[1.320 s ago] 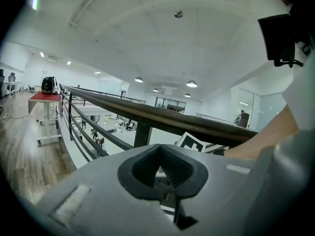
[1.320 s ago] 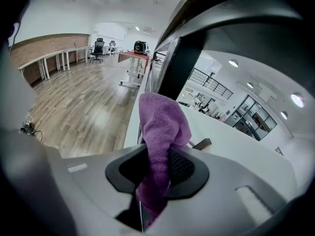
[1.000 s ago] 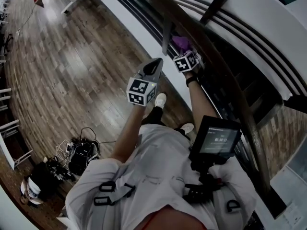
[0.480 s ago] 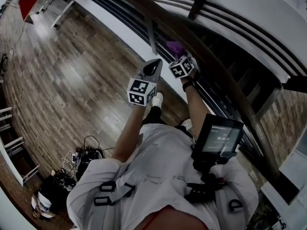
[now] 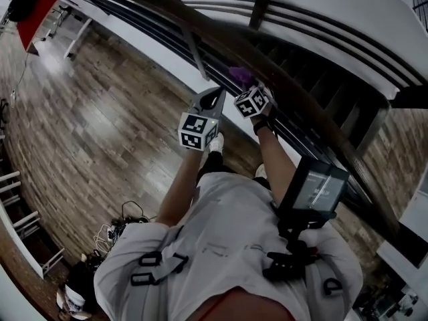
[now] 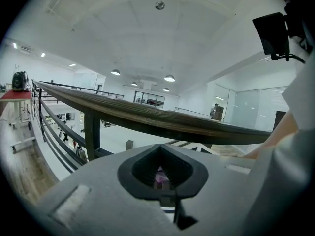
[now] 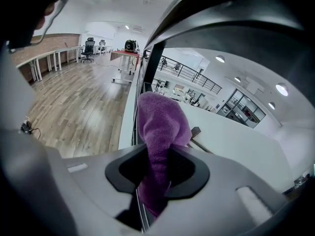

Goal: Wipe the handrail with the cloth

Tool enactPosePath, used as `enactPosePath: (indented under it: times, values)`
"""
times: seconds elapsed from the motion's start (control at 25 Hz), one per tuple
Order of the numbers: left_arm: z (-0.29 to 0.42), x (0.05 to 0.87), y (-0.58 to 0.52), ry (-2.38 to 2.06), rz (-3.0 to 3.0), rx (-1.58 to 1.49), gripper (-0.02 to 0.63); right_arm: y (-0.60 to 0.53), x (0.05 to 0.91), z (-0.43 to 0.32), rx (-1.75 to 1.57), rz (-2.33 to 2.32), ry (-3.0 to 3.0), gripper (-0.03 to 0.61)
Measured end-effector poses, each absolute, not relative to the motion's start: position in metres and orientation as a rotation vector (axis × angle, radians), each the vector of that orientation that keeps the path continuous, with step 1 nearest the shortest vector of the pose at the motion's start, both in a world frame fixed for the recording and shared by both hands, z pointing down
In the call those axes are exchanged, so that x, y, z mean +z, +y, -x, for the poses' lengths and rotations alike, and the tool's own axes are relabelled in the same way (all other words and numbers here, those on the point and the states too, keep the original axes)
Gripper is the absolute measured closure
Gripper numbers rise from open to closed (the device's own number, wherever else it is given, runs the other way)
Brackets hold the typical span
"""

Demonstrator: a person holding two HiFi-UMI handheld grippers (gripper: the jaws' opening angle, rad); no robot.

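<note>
While in R gripper (image 7: 156,170): fuzzy purple cloth (image 7: 160,127) by wood-grain handrail (image 5: 294,85).

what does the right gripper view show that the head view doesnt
Only the right gripper view: the right gripper with its fingers shut on the purple cloth, plus white desks and an office chair far off.

Only the head view: the person's torso, the left gripper held beside the right one, a chest-mounted screen, and a tangle of cables on the floor.

Both: the cloth, the dark handrail and the wood floor.
</note>
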State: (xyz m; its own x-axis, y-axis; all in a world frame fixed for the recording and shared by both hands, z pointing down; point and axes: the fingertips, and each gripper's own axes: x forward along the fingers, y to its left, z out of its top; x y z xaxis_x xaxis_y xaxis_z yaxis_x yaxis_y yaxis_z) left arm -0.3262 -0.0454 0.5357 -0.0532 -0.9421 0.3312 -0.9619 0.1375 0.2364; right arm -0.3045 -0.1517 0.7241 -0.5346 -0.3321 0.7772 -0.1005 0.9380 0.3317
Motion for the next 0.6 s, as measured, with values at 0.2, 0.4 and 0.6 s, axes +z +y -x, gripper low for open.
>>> enactPosePath:
  times: [0.2,0.4,0.6]
  values:
    - [0.296,0.536,-0.063,-1.982,-1.867,0.082,0.615,-0.156,0.722,0.269,-0.33,-0.312,-2.13,0.477]
    - [0.263,0.538,-0.067,-1.91,-1.928,0.125,0.615,-0.155,0.721,0.238,-0.295,-0.365,-2.128,0.477]
    - [0.23,0.538,-0.079,-1.844,-1.986,0.163,0.615,-0.16,0.72,0.2,-0.273,-0.409,-2.123,0.477]
